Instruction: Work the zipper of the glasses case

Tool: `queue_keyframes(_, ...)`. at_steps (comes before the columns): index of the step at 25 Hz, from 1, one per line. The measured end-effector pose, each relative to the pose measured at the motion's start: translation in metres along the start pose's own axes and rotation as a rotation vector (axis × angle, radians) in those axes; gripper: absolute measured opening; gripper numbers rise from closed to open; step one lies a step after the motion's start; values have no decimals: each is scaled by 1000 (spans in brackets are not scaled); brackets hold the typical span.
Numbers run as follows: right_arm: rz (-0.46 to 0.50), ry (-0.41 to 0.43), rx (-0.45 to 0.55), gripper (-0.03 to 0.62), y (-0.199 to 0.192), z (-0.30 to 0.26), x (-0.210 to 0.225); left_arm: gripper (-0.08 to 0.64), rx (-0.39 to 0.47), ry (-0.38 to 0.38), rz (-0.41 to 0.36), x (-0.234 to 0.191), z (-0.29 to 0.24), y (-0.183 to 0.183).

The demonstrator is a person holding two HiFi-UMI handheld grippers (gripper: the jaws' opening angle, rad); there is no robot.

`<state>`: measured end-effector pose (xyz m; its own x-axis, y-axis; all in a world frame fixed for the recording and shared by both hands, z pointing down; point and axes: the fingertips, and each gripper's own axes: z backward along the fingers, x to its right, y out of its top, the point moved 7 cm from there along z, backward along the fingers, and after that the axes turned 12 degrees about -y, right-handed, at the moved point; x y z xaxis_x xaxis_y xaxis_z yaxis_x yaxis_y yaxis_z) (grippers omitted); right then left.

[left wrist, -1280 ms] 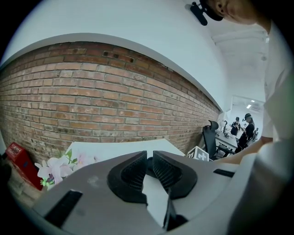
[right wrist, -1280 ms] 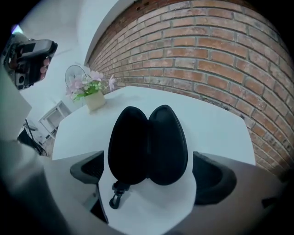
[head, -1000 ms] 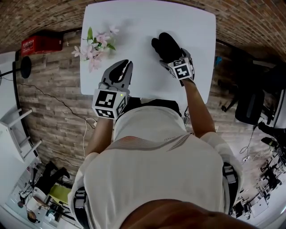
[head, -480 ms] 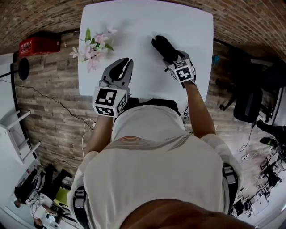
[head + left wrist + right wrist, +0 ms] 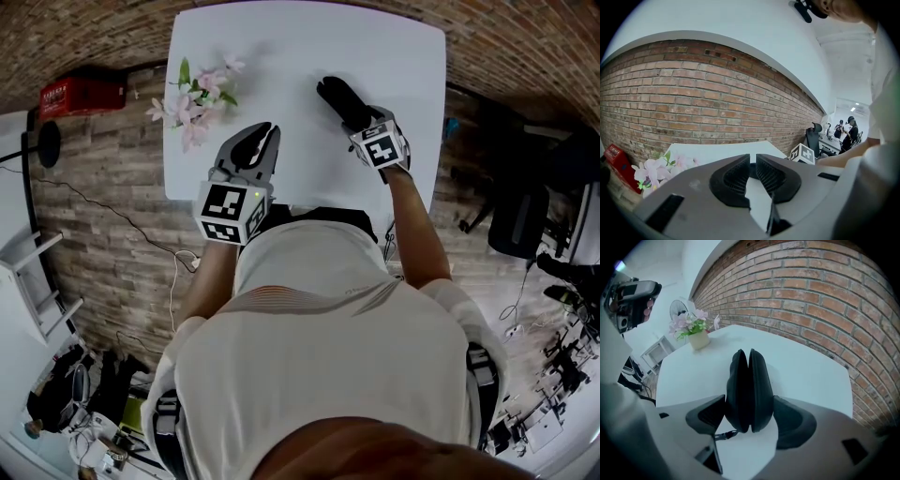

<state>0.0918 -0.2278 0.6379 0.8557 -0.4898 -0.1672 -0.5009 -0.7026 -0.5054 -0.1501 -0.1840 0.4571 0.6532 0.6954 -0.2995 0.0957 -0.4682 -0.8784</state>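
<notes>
The black glasses case (image 5: 337, 97) stands on its edge on the white table (image 5: 375, 47), right of the middle. In the right gripper view the case (image 5: 749, 385) shows its zipper seam, and a small pull cord (image 5: 723, 434) hangs at its near end. My right gripper (image 5: 354, 118) reaches down over it; its jaws have just been closing, and both pads now touch the case's sides, so the right gripper (image 5: 749, 409) is shut on it. My left gripper (image 5: 257, 142) hovers over the table's near edge, shut and empty, as the left gripper (image 5: 753, 161) view confirms.
A pot of pink flowers (image 5: 195, 99) stands at the table's left side. A red box (image 5: 80, 94) lies on the brick floor to the left. Beyond the table's right edge stands an office chair (image 5: 523, 225). People are at desks in the far background.
The right gripper's jaws have narrowed onto the case, which now looks slimmer between them. The left gripper has stayed where it was.
</notes>
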Motion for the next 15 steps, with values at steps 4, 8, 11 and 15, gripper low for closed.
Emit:
queue_keyframes(4, 17, 13, -28, 394, 2, 1, 1, 46, -4, 2, 3, 3, 2, -1)
queue_keyframes(8, 22, -13, 4, 299, 4, 4, 2, 46, -7, 5, 8, 0, 1, -3)
queue_keyframes(11, 19, -28, 15, 295, 4, 5, 1, 46, -3, 1, 6, 0, 1, -3)
queue_keyframes(15, -39, -36, 54, 291, 4, 14, 5, 46, 1, -3, 1, 1, 1, -1)
